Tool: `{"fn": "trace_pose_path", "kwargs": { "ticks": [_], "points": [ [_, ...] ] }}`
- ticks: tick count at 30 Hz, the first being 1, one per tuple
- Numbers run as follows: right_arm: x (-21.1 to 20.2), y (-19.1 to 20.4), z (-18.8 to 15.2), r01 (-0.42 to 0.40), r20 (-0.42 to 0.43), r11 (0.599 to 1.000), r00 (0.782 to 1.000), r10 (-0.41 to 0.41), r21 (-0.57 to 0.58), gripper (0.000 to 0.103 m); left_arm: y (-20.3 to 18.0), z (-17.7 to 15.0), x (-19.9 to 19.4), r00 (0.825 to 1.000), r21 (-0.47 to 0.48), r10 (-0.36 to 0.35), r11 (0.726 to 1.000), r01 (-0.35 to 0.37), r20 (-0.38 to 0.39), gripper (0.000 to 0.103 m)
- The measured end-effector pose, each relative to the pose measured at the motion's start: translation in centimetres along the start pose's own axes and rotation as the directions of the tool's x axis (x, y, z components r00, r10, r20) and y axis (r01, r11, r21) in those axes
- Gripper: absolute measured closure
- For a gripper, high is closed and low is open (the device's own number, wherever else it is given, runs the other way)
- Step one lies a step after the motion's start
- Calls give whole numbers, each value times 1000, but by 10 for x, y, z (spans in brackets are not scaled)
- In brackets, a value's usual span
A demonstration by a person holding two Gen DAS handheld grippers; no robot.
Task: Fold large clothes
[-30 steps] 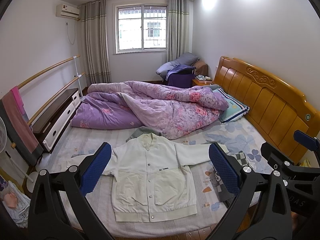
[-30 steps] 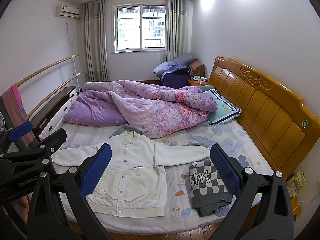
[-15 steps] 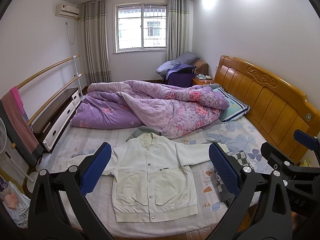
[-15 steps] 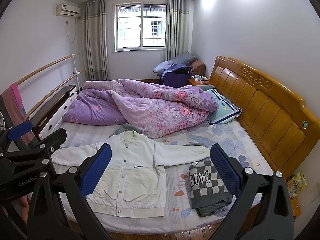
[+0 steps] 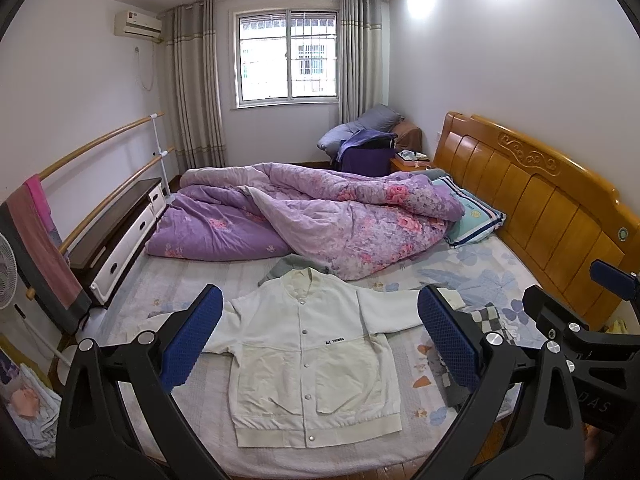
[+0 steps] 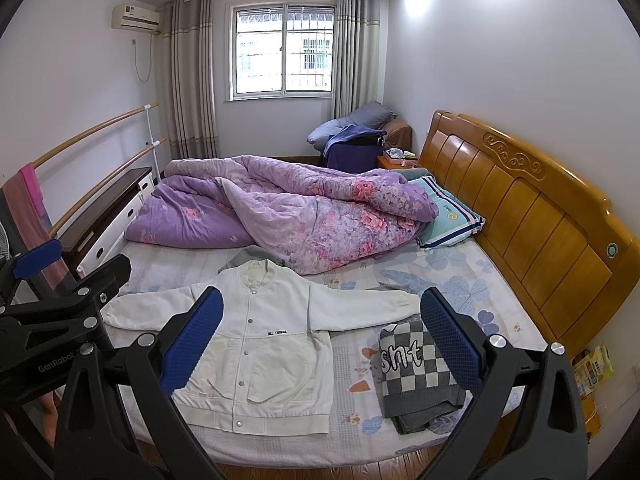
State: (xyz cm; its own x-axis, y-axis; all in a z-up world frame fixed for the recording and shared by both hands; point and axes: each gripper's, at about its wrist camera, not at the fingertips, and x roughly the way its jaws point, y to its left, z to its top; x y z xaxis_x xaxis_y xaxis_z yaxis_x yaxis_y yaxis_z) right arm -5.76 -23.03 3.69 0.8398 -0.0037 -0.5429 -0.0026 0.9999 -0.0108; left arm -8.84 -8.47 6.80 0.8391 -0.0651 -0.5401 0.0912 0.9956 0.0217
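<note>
A white snap-button jacket (image 5: 308, 356) lies flat, front up, sleeves spread, on the near part of the bed (image 5: 168, 280); it also shows in the right wrist view (image 6: 256, 344). My left gripper (image 5: 320, 340) is open and empty, held above the bed's near edge in front of the jacket. My right gripper (image 6: 320, 340) is open and empty, beside it to the right. The right gripper also shows at the edge of the left wrist view (image 5: 576, 332), and the left gripper at the edge of the right wrist view (image 6: 60, 308).
A folded grey checkered sweater (image 6: 416, 368) lies right of the jacket. A purple floral quilt (image 5: 312, 216) is heaped behind it, with a grey garment (image 5: 288, 266) at the collar. A striped pillow (image 5: 472, 216) and wooden headboard (image 5: 540, 208) are right. A cabinet (image 5: 120, 236) and rails stand left.
Both views have shifted very slightly. The jacket and sweater have not moved, and both grippers stay open.
</note>
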Motion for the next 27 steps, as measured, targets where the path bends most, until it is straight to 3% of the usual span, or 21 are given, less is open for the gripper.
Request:
{"fn": "trace_pose_path", "kwargs": {
  "ticks": [27],
  "points": [
    [18, -3, 6, -7, -23, 1000, 1000, 7, -3, 8, 6, 0, 20, 1000, -7, -20, 1000, 20, -21, 5]
  ]
}}
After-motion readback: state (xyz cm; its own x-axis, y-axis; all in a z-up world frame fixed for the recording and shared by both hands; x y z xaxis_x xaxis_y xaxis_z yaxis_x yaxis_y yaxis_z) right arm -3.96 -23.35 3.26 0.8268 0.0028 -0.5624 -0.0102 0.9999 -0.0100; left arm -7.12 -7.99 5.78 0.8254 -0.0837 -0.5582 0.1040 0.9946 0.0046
